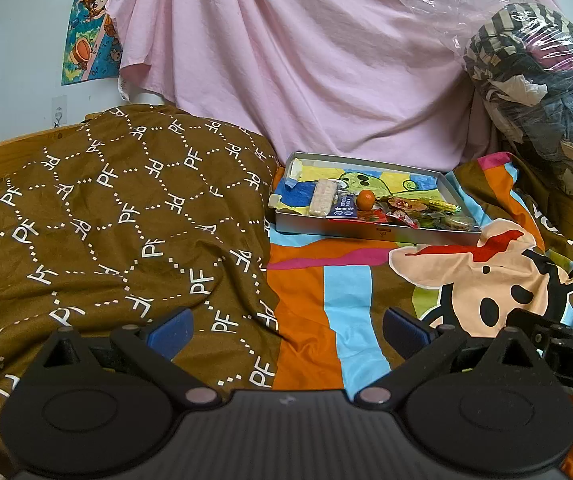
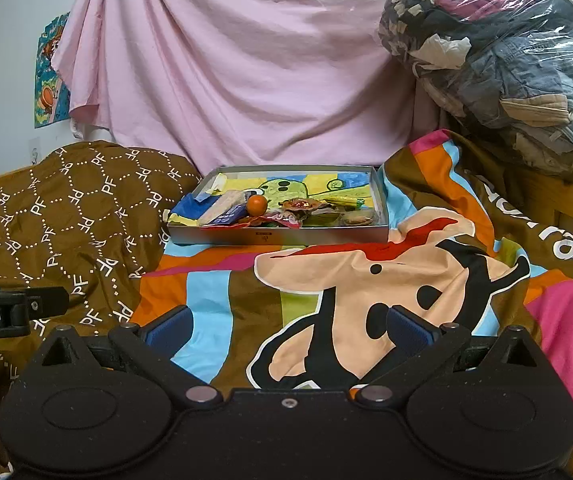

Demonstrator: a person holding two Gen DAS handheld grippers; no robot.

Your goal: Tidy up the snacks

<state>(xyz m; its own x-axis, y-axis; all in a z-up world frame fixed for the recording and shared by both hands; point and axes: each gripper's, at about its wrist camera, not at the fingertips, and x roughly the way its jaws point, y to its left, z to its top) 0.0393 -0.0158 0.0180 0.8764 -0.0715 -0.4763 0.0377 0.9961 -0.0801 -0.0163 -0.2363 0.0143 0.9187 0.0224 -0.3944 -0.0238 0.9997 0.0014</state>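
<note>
A shallow grey box lid (image 1: 374,234) (image 2: 278,237) lies on the bed, lined with a coloured drawing. Inside it are several snacks: a pale wafer bar (image 1: 321,199) (image 2: 222,205), a blue packet (image 1: 343,206) (image 2: 231,214), a small orange fruit (image 1: 365,199) (image 2: 257,204), red and orange wrappers (image 1: 402,205) (image 2: 300,204), a yellow stick pack (image 1: 442,205) (image 2: 344,200) and a round biscuit (image 2: 356,220). My left gripper (image 1: 288,330) hangs open well short of the box, over the bedding. My right gripper (image 2: 290,330) is open too, nothing between its fingers.
A brown "PF" patterned blanket (image 1: 106,220) (image 2: 66,208) is bunched at the left. A striped cartoon bedsheet (image 1: 466,280) (image 2: 366,280) covers the rest. A pink sheet (image 1: 306,60) hangs behind. A plastic bag of clothes (image 1: 538,80) (image 2: 506,60) sits at the right on a wooden frame.
</note>
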